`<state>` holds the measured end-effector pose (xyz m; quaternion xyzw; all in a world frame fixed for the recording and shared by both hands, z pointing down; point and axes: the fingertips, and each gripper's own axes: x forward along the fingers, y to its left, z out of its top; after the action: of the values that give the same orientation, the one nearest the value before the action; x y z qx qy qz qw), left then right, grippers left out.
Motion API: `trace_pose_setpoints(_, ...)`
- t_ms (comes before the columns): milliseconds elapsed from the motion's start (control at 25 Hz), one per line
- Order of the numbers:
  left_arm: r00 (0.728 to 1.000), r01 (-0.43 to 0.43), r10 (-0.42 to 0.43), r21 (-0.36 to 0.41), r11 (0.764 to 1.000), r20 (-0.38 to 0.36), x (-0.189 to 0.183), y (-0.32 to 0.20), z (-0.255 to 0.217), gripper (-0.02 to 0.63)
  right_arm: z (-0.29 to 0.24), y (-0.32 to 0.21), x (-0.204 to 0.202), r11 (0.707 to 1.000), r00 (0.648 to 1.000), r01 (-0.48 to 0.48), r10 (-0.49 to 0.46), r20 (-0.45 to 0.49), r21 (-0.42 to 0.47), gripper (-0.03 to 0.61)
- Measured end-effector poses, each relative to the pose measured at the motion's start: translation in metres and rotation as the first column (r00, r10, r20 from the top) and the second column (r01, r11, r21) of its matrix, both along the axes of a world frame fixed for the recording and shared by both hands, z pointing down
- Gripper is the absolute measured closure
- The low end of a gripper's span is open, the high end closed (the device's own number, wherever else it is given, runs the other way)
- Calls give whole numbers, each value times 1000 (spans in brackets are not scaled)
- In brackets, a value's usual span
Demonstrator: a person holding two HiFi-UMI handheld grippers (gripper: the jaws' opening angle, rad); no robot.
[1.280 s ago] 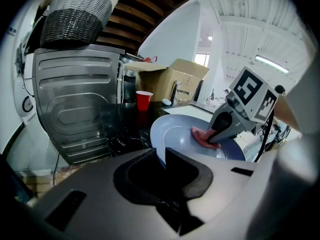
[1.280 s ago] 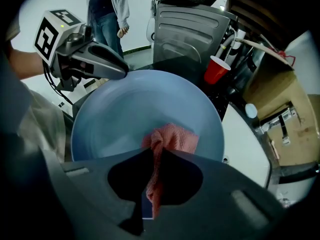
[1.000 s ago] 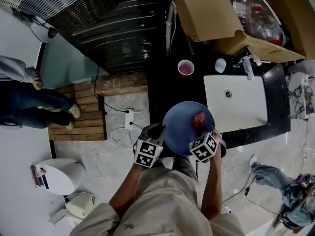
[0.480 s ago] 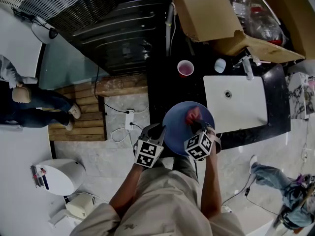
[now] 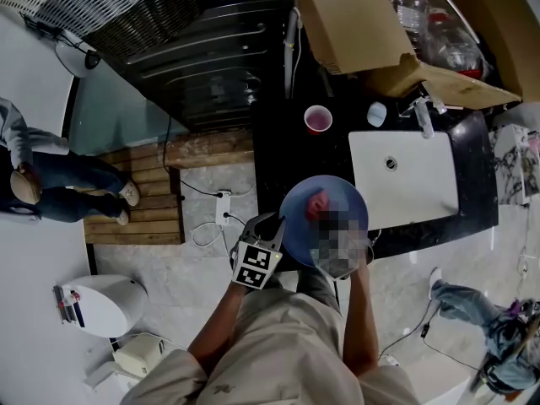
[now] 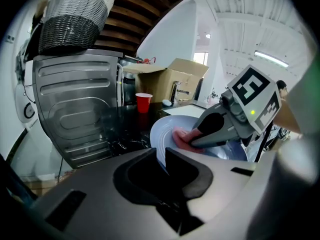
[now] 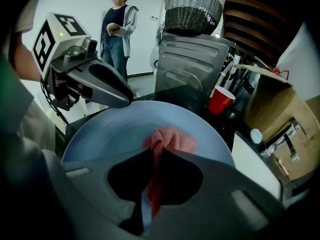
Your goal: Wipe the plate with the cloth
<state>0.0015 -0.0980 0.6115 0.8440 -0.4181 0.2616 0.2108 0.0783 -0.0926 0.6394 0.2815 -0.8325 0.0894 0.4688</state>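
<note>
**Head view.** Found the blue plate held over the near edge of the black desk. Noted the left claw closed on the plate's left rim. Noted the pink cloth lying on the plate's face, toward its far side. Recorded a red cup standing well beyond the plate. Recorded a white sink just right of the plate.

**Left gripper view.** Confirmed both jaws drawn narrow and clamped on the plate's rim. Saw the right claw pressing the cloth against the plate's face, just past the clamped rim. Saw the red cup beyond the plate and a cardboard box further behind it.

**Right gripper view.** Found the jaws gripping a fold of the cloth. Noted its bunched end touching the plate near the centre. Noted the left claw at the plate's far-left rim. Noted a person standing well behind the plate.
</note>
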Motion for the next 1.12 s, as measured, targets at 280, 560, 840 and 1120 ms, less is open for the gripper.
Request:
trace_pose_setpoints(280, 1000, -6, 7, 36, 999, -6, -1, -3, -12, 557, -15, 14, -9, 999, 990, -47, 49, 136, -13, 555)
trace_pose_setpoints(560, 999, -23, 27, 87, 996, -39, 3, -9, -31, 557, -48, 8, 0, 982, 956, -175, 153, 249, 70, 555)
trace_pose_setpoints(840, 995, -59, 69, 143, 988, -66, 11, -13, -54, 557, -78, 0, 13, 949, 927, -276, 221, 303, 151, 555)
trace_pose_setpoints(1120, 989, -102, 120, 189, 977, -84, 19, -13, -74, 557, -99, 0, 23, 909, 896, -363, 280, 344, 204, 555)
